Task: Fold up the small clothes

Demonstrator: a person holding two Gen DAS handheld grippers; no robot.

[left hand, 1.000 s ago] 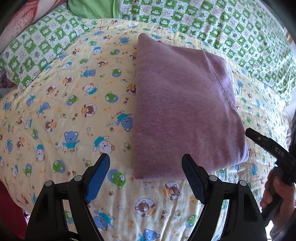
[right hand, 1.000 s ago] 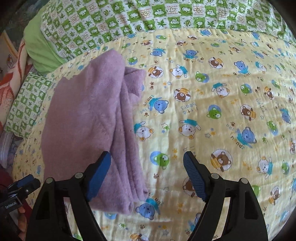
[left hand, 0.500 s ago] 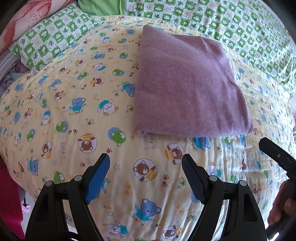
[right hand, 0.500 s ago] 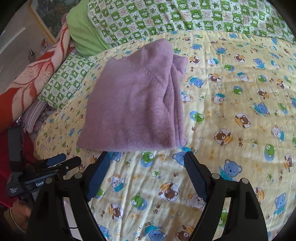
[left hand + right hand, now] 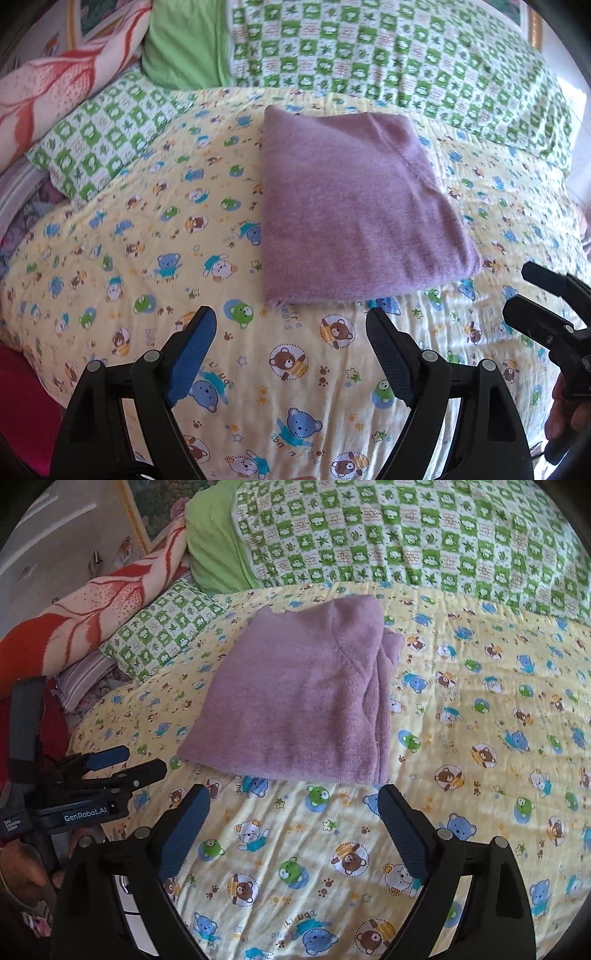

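On bear-print quilt (image 5: 184,266): folded purple garment (image 5: 354,218); green-checked bedding (image 5: 388,59) behind.

This is a bedroom in a home. The main surface is a bed covered with a soft yellow cotton quilt printed with small cartoon bears (image 5: 155,258). Behind it lies a quilted cover in green and white squares (image 5: 388,55), and a plain light green folded cloth (image 5: 214,554) sits next to it. At the left side there is a thick rolled blanket, cream with a red branch pattern (image 5: 85,613), and under it some striped fabric (image 5: 85,675). A gold picture frame (image 5: 135,513) leans on a pale wall in the corner.
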